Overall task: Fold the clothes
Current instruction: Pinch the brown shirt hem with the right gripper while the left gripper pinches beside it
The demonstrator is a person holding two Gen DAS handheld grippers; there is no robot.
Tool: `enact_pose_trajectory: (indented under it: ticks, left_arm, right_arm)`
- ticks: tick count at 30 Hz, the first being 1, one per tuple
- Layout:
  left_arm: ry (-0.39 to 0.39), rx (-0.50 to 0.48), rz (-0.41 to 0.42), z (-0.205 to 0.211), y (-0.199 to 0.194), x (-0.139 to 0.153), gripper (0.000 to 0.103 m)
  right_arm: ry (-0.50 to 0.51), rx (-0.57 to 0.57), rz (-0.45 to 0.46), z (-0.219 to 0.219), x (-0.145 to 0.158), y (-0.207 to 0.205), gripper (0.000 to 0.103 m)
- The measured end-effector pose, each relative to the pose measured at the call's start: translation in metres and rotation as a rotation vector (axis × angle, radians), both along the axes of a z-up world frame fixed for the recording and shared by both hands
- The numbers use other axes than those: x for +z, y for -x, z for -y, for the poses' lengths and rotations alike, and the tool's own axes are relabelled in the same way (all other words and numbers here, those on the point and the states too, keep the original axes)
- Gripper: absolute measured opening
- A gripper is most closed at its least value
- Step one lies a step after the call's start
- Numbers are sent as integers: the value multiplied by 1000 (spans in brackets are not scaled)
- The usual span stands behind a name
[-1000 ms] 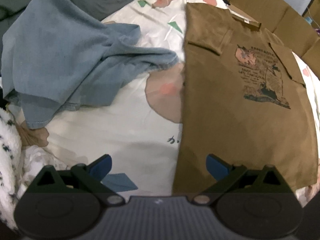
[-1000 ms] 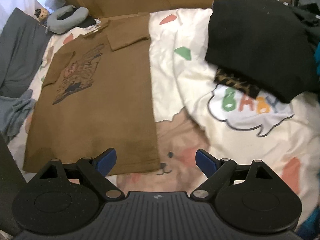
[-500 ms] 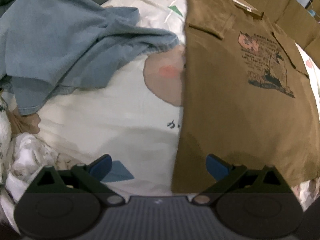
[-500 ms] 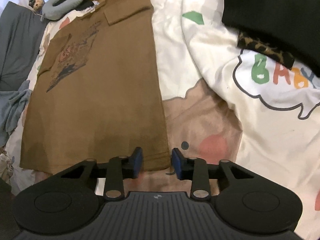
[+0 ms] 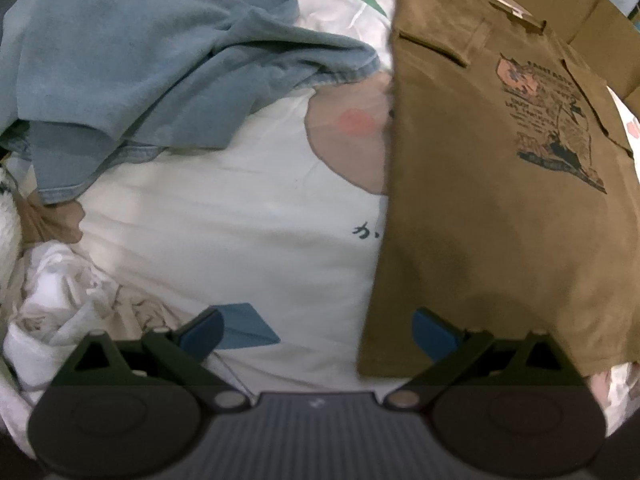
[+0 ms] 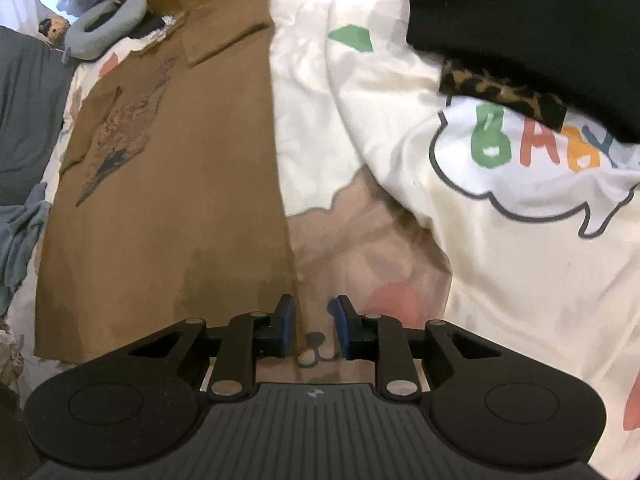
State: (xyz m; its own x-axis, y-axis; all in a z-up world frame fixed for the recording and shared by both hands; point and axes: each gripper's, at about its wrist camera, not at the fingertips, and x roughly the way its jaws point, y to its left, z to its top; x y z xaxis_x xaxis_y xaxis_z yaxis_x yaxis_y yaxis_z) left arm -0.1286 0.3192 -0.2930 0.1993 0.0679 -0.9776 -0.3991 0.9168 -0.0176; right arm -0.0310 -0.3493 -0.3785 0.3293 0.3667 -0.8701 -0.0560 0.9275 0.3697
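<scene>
A brown T-shirt (image 5: 480,220) with a dark print lies flat on the patterned bedsheet (image 5: 240,220), sleeves folded in. My left gripper (image 5: 316,326) is open wide at the shirt's near left hem corner, with its right finger over the fabric and its left finger over the sheet. In the right wrist view the brown T-shirt (image 6: 180,200) fills the left side. My right gripper (image 6: 313,320) is at the near right hem corner. Its jaws are narrowed around the shirt's edge, and a small gap still shows between the pads.
A rumpled blue garment (image 5: 140,60) lies left of the shirt, with crumpled white cloth (image 5: 60,300) nearer. On the right are a black garment (image 6: 520,12) and a leopard-print piece (image 6: 500,92). A grey neck pillow (image 6: 108,24) and cardboard (image 5: 580,4) lie beyond.
Both grippers moved forward and lower toward the shirt's hem. The right gripper's jaws went from wide open to nearly closed around the right hem corner. The left jaws stayed wide.
</scene>
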Motion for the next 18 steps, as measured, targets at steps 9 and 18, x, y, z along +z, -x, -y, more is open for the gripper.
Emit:
enact_pose_trajectory:
  ticks: [9, 18]
  left_arm:
    - [-15, -15, -9, -1, 0, 2, 101]
    - [-9, -19, -2, 1, -4, 0, 101]
  right_arm:
    - [23, 49, -15, -19, -12, 2, 21]
    - [51, 71, -18, -23, -19, -4, 22]
